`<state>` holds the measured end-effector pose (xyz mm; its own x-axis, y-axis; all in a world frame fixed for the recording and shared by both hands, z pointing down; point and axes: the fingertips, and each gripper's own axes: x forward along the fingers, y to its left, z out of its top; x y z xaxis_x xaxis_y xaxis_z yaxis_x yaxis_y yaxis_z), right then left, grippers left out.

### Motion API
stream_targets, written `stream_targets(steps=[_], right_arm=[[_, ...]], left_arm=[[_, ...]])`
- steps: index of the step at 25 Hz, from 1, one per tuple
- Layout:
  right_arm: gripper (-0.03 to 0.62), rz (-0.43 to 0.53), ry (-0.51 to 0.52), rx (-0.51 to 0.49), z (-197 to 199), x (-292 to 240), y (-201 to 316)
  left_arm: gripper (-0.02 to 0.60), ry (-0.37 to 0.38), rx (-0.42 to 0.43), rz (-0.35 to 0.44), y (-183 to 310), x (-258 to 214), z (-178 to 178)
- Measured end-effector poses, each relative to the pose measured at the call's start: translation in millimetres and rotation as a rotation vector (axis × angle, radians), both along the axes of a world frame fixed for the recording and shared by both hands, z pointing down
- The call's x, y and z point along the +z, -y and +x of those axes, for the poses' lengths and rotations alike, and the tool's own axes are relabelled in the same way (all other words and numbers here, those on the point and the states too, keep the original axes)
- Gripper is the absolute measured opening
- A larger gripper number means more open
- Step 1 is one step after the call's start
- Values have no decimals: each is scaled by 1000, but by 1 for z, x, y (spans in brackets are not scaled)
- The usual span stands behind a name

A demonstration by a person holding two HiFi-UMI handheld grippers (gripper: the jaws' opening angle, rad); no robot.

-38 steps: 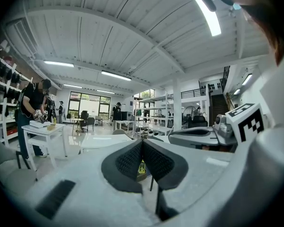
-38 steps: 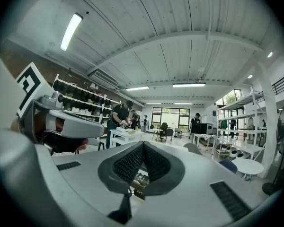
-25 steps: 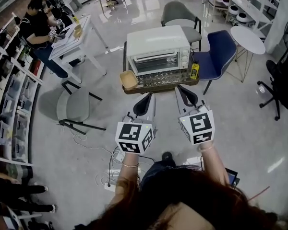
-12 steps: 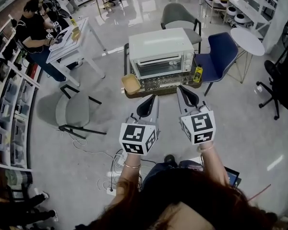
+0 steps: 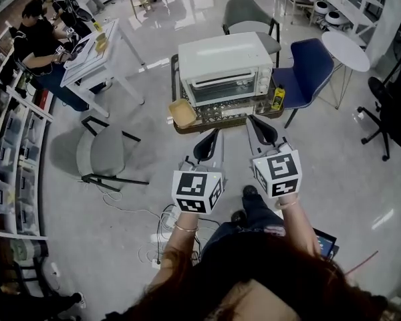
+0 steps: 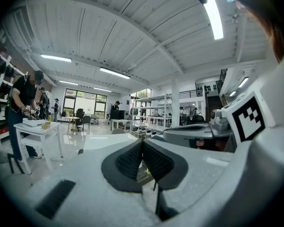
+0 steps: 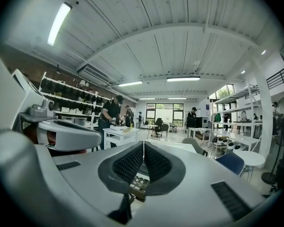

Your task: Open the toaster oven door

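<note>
In the head view a white toaster oven (image 5: 225,67) stands on a low dark table (image 5: 177,127), its glass door (image 5: 224,89) closed and upright. My left gripper (image 5: 208,141) is shut and empty, just short of the table's front edge. My right gripper (image 5: 258,127) is also shut and empty, its tip over the front right of the table, apart from the oven. In the left gripper view the left gripper (image 6: 142,148) points level with its pads meeting. The right gripper view shows the right gripper (image 7: 143,150) the same way, and the oven is mostly hidden behind the jaws.
A tan tray (image 5: 181,113) lies at the table's left end and a yellow bottle (image 5: 279,98) stands at its right. A blue chair (image 5: 311,72) and a grey chair (image 5: 250,19) stand beside and behind the table. Another grey chair (image 5: 100,154) stands left; cables (image 5: 162,219) lie on the floor.
Both grippers have come forward toward the oven's table, still shut. The person has stepped ahead, and a foot now shows below the right gripper.
</note>
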<state>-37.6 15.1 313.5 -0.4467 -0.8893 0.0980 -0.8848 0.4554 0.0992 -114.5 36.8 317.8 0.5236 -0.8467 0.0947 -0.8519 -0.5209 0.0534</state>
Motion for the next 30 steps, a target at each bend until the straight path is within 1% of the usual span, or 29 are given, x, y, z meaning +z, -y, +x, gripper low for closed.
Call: stream_targets(steps=[9,17,22,27,30], right_arm=[[2,-16,16,-20,3,10,38],[2,-36,27,-24,22,18,82],[2,-52,29,-31,21,23,106],[2,-69,40,-49,28,27,126],[2,-74,43,-54,27,30,139]], left_arm=[[15,0,-31,1,36,2,5],[15,-10,-79,-12,82,9,13],[15,-12,-85,-15,106,9,13],[15,-12,-77,-14,128,7,28],[15,-12,-73,-12,141,6,31]])
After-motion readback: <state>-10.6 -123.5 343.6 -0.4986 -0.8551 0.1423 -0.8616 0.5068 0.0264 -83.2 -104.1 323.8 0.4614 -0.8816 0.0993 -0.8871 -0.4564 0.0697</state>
